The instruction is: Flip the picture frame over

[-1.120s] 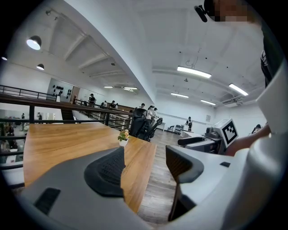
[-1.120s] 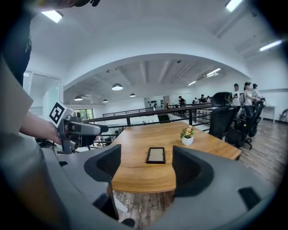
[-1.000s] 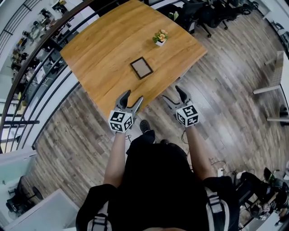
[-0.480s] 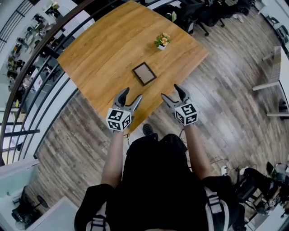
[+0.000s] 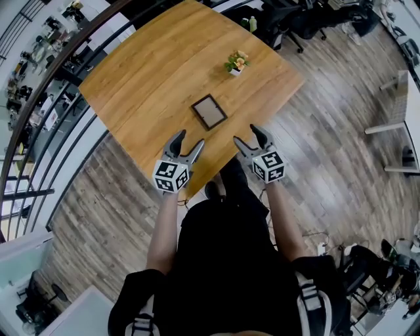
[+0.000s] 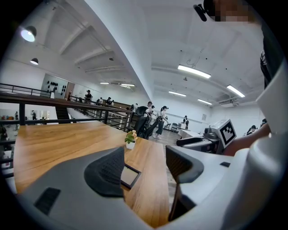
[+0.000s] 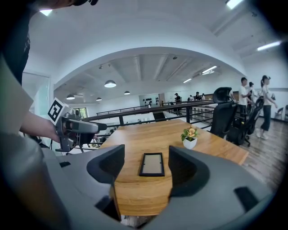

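A small dark picture frame [image 5: 209, 111] lies flat on the wooden table [image 5: 151, 72], its pale panel facing up. It also shows ahead of the jaws in the left gripper view [image 6: 128, 176] and the right gripper view [image 7: 152, 164]. My left gripper [image 5: 189, 141] is open over the table's near corner, short of the picture frame. My right gripper [image 5: 247, 134] hovers at the table's near edge, its jaws closing with nothing between them. Both grippers point at the picture frame and touch nothing.
A small potted plant [image 5: 235, 60] in a white pot stands beyond the picture frame. Office chairs [image 5: 289, 20] crowd the far side of the table. A dark railing [image 5: 59, 98] runs along the left. People stand in the distance [image 7: 265, 103]. Wooden floor lies below the table edge.
Both grippers have moved forward toward the table, and their fingertips have reached its near edge. The right gripper's jaws have narrowed a little.
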`<state>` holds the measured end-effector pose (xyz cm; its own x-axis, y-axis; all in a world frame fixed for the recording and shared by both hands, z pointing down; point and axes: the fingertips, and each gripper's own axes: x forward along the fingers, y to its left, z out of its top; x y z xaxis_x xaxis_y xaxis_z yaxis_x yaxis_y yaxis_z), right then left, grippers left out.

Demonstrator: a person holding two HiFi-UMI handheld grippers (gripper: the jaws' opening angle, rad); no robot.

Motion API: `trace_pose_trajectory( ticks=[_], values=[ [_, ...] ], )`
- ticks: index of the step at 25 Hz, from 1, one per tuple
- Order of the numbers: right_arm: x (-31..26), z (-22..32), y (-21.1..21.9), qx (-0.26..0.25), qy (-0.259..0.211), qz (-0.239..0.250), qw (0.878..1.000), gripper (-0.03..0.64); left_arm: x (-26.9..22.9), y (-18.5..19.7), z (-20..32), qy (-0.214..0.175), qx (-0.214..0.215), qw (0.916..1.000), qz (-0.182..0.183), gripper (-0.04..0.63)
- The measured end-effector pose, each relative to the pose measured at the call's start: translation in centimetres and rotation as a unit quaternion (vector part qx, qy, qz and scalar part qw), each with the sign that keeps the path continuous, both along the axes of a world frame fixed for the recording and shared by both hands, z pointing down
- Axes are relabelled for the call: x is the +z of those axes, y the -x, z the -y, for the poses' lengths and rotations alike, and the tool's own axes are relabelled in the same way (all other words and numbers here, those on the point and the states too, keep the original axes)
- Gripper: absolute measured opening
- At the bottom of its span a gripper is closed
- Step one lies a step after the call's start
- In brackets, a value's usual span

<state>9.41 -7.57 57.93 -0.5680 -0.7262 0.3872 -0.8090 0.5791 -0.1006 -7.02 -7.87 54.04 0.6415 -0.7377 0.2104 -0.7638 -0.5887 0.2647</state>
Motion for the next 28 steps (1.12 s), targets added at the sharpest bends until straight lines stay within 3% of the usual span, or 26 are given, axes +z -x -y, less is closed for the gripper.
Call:
trace_pose_trajectory(
  ticks=[16,28],
  values=[
    [6.8,7.0,1.7,-0.032,0.062,-0.020,0.997,0.276,3.6,0.9,5.7,0.050,-0.032,0.9982,0.012,0.311],
    [10.3,10.0,2.9,-0.042,0.091,-0.042,0.994,0.210,6.4,1.2,7.2,0.089,-0.037,0.9953,0.013,0.311]
  ],
)
